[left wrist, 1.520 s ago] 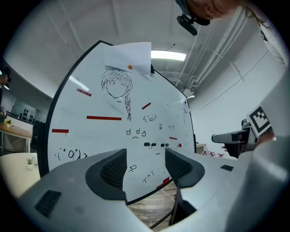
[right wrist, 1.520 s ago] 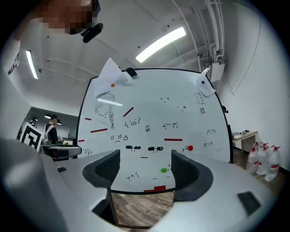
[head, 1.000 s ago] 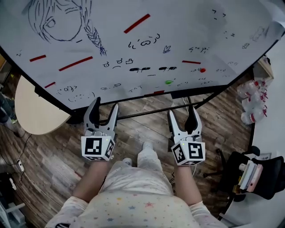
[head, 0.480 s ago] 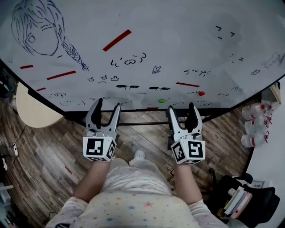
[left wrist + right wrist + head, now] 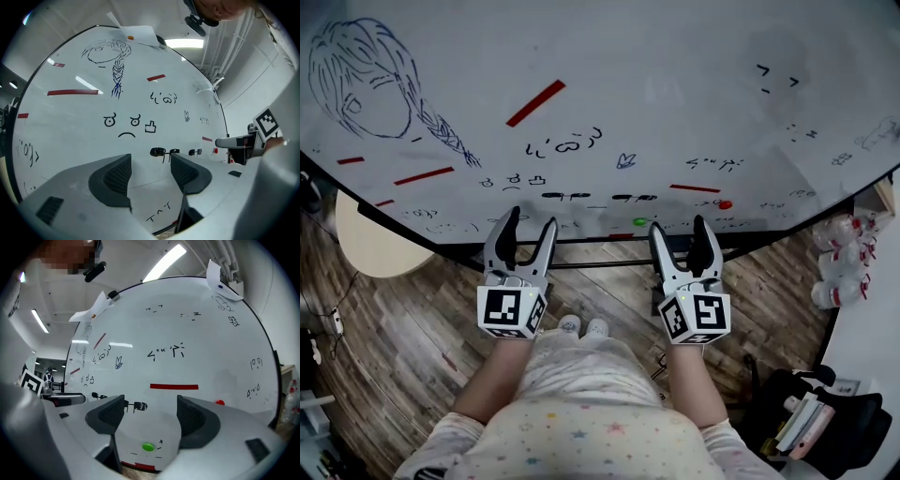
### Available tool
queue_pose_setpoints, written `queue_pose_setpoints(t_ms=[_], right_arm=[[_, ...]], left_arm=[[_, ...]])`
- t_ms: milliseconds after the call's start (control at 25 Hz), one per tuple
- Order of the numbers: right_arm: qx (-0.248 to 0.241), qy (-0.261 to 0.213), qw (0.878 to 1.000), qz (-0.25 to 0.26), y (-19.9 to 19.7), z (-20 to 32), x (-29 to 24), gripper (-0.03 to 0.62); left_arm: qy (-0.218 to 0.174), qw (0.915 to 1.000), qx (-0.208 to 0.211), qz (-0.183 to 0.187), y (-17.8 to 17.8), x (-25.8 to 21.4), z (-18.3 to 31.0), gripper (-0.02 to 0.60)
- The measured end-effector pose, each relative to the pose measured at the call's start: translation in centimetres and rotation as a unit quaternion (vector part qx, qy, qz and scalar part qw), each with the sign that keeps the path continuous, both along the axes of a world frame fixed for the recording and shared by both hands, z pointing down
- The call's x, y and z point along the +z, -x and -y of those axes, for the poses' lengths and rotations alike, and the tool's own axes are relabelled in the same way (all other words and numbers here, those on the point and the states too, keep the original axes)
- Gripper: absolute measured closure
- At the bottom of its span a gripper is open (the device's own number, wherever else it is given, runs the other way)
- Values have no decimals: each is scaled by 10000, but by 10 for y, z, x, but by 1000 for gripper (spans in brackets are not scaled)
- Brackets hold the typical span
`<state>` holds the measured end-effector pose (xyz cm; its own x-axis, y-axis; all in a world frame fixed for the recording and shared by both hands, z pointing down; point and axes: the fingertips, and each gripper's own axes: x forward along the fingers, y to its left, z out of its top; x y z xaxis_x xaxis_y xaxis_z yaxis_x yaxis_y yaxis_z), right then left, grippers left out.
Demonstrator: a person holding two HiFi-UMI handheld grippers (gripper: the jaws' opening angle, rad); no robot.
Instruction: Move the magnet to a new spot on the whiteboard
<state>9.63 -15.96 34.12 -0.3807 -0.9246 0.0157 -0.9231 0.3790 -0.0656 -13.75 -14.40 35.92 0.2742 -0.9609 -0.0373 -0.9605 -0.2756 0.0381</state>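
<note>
You hold both tools low in front of a large white whiteboard (image 5: 675, 94), side by side and well apart from each other. Your left tool (image 5: 530, 221) has its two jaws spread with nothing between them; in the left gripper view (image 5: 150, 171) only the board surface (image 5: 70, 131) and its black pen doodles show through the gap. Your right tool (image 5: 678, 228) is likewise spread wide and empty, and in the right gripper view (image 5: 150, 416) its jaws frame the small round green magnet (image 5: 148, 446), which sits on the board close to the lower edge and is not touched by either jaw. In the head view that green magnet (image 5: 639, 222) lies just left of the right tool's jaw tips, between your two tools. A small round red magnet (image 5: 725, 204) sits on the board up and to the right of the right tool, outside its jaws (image 5: 219, 402). A short red strip magnet (image 5: 695, 188) lies flat on the board above the green one (image 5: 174, 386), and a longer red strip (image 5: 535, 102) is set at a slant higher up, left of centre. A blue pen drawing of a girl with a braid (image 5: 375, 84) fills the board's upper left corner. Below the board you see a dark wooden plank floor (image 5: 412, 319) and, at the left, part of a round beige tabletop (image 5: 366, 239).
</note>
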Motion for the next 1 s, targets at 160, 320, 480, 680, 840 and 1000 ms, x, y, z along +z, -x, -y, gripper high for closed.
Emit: queue_pose_setpoints(t_ms=[160,320,480,680,840,1000], right_arm=[[88,-19,9999,-54,2,3,-3,266],[24,56,9998,-179,10,4,1,269],[54,71,9997,-207,11,5,7,278],[81,219,9994,-240,16,8,22,287],[91,343,9989,-297,20,9,35,295],[98,486,9983,-300,22,11,51,306]], left_arm=[[-39,9998,194,14,-5,-5,7,341],[-37,9996,285,-15,-11,-4,10,344],[-70,9991,414,-14,-20,-2,12,354],[-71,9986,515,-25,-27,4,13,371],[-63,9985,544,-36,-29,8,13,371],[-19,9986,520,-79,-26,16,13,371]])
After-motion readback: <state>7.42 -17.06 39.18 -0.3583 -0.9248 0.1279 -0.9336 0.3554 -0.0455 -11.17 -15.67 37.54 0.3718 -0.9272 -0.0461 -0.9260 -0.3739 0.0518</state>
